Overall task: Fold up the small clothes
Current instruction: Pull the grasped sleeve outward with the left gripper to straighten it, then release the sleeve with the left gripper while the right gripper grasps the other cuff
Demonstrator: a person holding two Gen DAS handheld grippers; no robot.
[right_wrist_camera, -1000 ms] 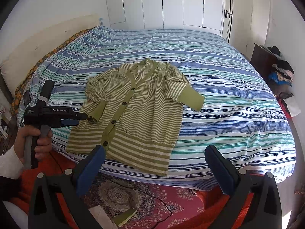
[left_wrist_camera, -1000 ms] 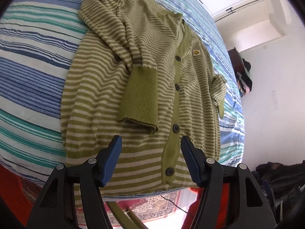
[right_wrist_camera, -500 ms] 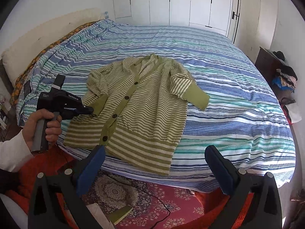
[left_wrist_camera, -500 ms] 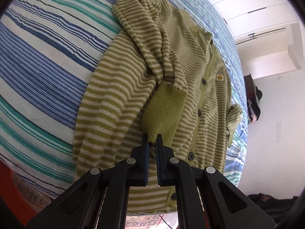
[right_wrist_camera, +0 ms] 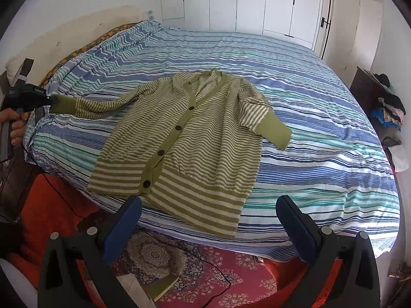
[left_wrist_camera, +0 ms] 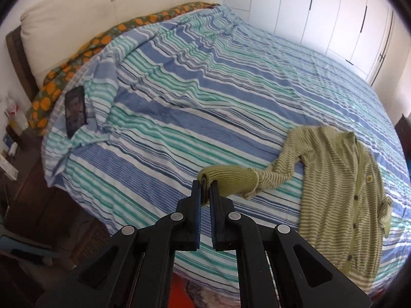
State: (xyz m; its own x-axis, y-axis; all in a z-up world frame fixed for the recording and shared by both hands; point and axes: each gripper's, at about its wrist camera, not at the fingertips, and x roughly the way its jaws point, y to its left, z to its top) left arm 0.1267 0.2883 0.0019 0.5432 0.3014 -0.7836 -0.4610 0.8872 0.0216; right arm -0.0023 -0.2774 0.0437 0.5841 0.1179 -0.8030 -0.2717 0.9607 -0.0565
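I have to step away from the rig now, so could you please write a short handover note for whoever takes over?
Left gripper: shut on the sleeve cuff, holding that sleeve stretched out sideways, away from the body of the cardigan.
Right gripper: open, holding nothing, hovering off the near edge of the bed.
Cardigan: lies face up and buttoned on the striped bedspread, hem toward the near edge; the other sleeve is bent beside the body.
Done: one sleeve spread out.
Left: straighten the other sleeve, then all the folds, probably sleeves in first.
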